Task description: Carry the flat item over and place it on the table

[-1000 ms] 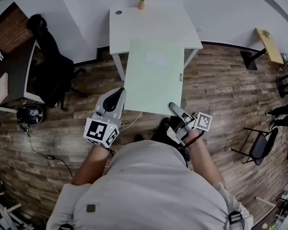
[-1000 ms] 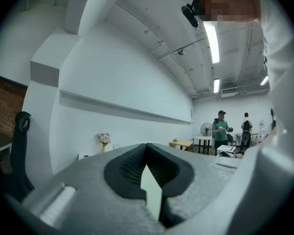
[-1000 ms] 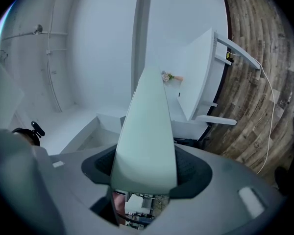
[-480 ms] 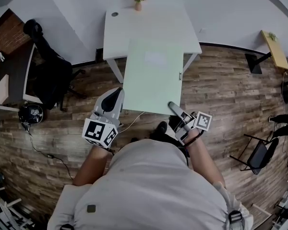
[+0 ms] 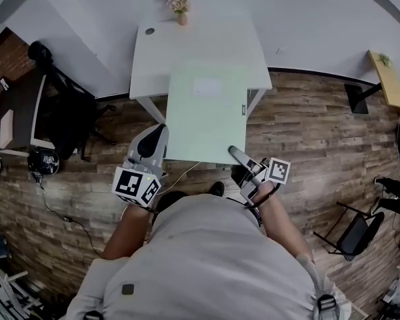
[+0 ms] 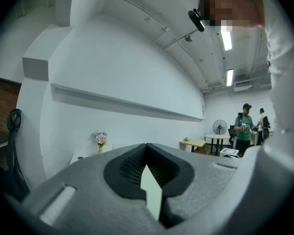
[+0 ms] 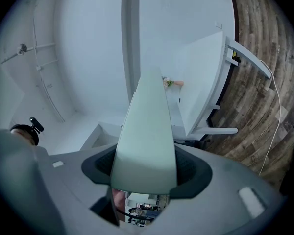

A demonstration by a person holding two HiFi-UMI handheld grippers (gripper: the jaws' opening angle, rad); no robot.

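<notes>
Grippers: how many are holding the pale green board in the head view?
2. The left gripper clamps the board on its left edge, close to the near corner. The right gripper clamps its near edge by the right corner. None hidden.

Pale green board [image 5: 203, 122] hangs level, far end over the white table [image 5: 207, 35]

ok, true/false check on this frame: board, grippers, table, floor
1. The left gripper and right gripper both clamp the board. True.
2. The board lies on the table. False: it is held up, its near end over the floor.
3. A vase with flowers stands on the table. True.
4. The floor is carpeted. False: wood planks.
5. The vase sits at the table's near edge. False: at the far edge, by the wall.
</notes>
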